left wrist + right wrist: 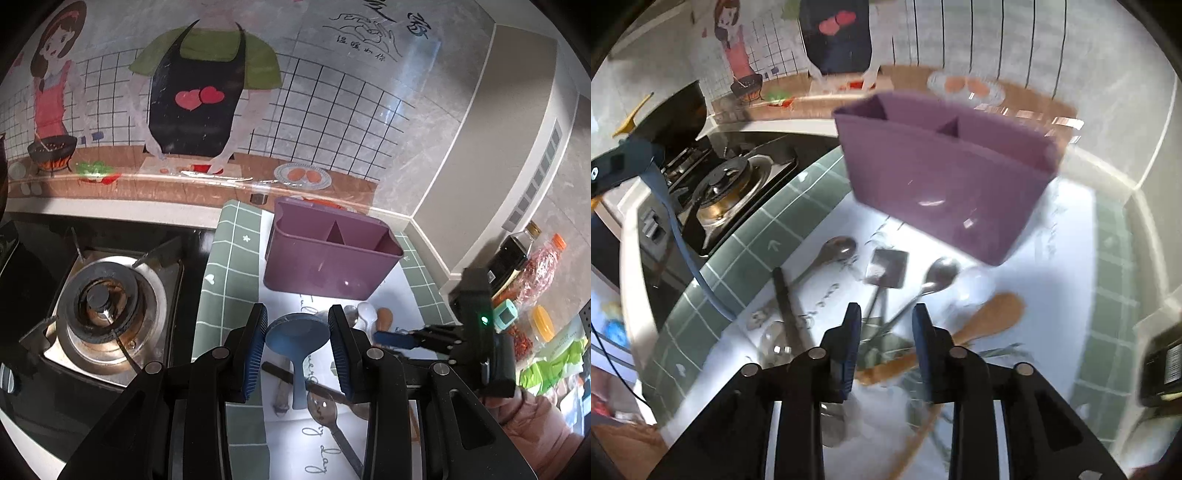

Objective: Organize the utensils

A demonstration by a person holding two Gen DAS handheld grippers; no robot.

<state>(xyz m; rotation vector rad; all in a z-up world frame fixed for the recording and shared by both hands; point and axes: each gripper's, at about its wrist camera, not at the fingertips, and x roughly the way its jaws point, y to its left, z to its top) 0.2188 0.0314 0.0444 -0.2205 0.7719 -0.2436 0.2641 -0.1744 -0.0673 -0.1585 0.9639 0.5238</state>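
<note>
The right tool [882, 314] hangs part open over spoons [940, 273] and a wooden spoon [993, 317] on the table [1108, 280], nothing gripped; a purple caddy [942, 177] stands beyond.

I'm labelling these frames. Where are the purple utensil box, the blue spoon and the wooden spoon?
purple utensil box [325, 269]: left wrist view, front wall.
blue spoon [297, 334]: left wrist view, bowl, between the left gripper's fingers.
wooden spoon [995, 314]: right wrist view, bowl.
</note>
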